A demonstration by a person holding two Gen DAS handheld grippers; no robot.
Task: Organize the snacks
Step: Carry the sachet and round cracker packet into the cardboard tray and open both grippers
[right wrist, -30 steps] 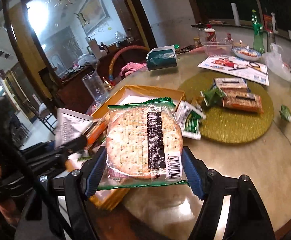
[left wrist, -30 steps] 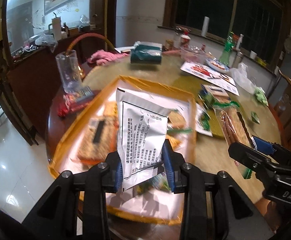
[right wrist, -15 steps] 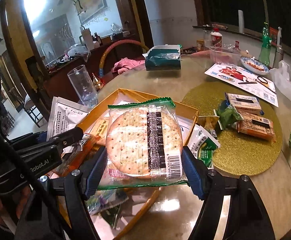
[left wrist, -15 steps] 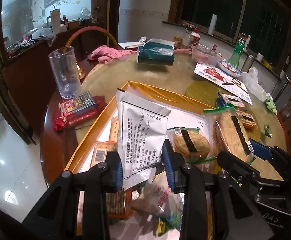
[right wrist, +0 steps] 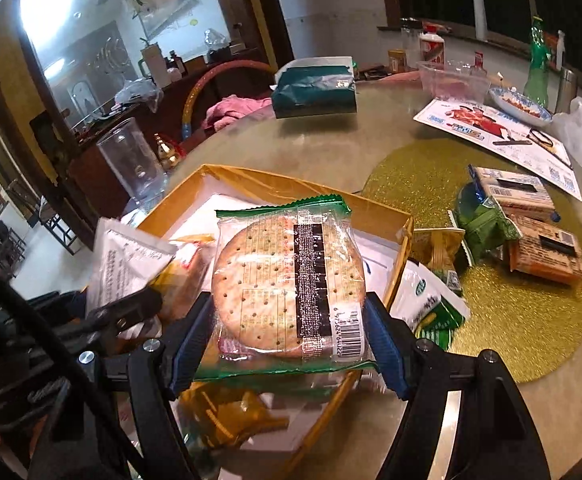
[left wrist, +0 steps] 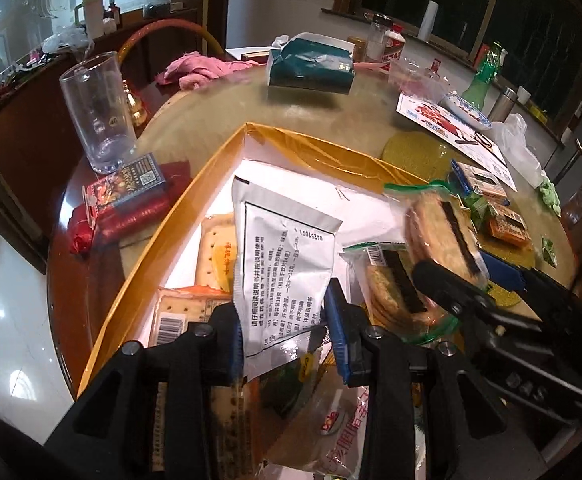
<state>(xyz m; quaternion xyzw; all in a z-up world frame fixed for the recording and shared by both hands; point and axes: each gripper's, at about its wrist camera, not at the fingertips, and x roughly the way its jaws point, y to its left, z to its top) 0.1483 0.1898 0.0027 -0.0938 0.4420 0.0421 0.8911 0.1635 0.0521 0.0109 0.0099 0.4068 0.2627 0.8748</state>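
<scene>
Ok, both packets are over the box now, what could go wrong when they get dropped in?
The silver foil sachet in the left gripper may slide onto the piled snacks. The round cracker pack in the right gripper hangs near the yellow cardboard box's near edge and could tip out.

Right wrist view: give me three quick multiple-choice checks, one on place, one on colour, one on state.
1. Where is the round cracker pack?
A. on the gold mat
B. between the right hand-held gripper's fingers, over the yellow box
C. beside the glass mug

2. What colour is the tissue pack at the far side of the table?
A. dark green
B. red
C. white

3. The left hand-held gripper is:
A. open and empty
B. out of view
C. shut on the white sachet

Answers: 1 B, blue pads flank it above the yellow box; 2 A, its wrapper is dark green; 3 C, pads pinch its lower edge.
</scene>
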